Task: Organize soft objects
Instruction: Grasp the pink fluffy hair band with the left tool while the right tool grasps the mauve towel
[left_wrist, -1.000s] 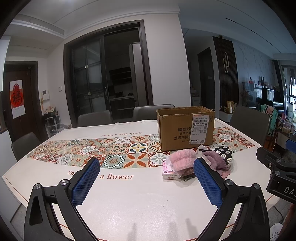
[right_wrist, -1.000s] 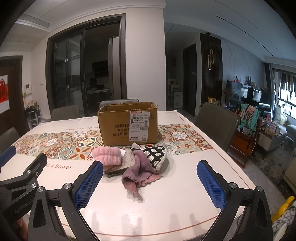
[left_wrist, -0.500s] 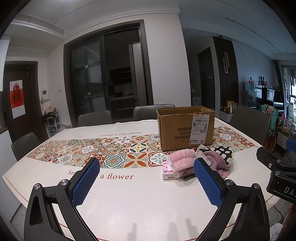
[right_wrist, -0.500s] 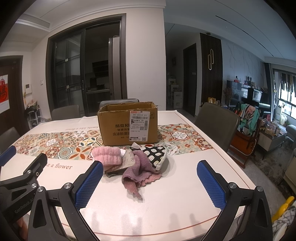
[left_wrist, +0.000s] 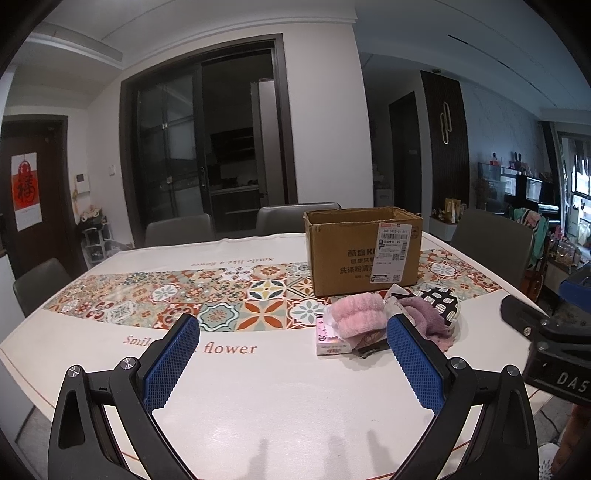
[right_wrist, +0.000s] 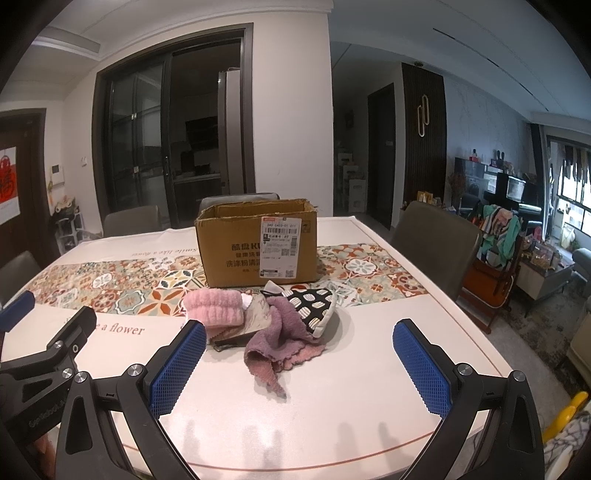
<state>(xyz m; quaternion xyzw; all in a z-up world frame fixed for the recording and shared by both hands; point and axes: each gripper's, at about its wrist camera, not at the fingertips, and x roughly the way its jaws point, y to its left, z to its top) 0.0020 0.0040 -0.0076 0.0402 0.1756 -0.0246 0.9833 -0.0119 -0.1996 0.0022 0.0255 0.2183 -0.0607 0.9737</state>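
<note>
A: Where the left wrist view looks along the table (left_wrist: 258, 406), what appears?
B: The left gripper (left_wrist: 291, 354), jaws spread wide and empty; the pile (left_wrist: 388, 321) lies beyond its right finger, in front of the box (left_wrist: 347, 254).

A: And the right wrist view?
B: The right gripper (right_wrist: 299, 362), equally wide and empty; a pink roll (right_wrist: 214, 306), purple cloth (right_wrist: 273, 339) and spotted pouch (right_wrist: 314, 302) lie touching, between its fingers' sightline.
</note>
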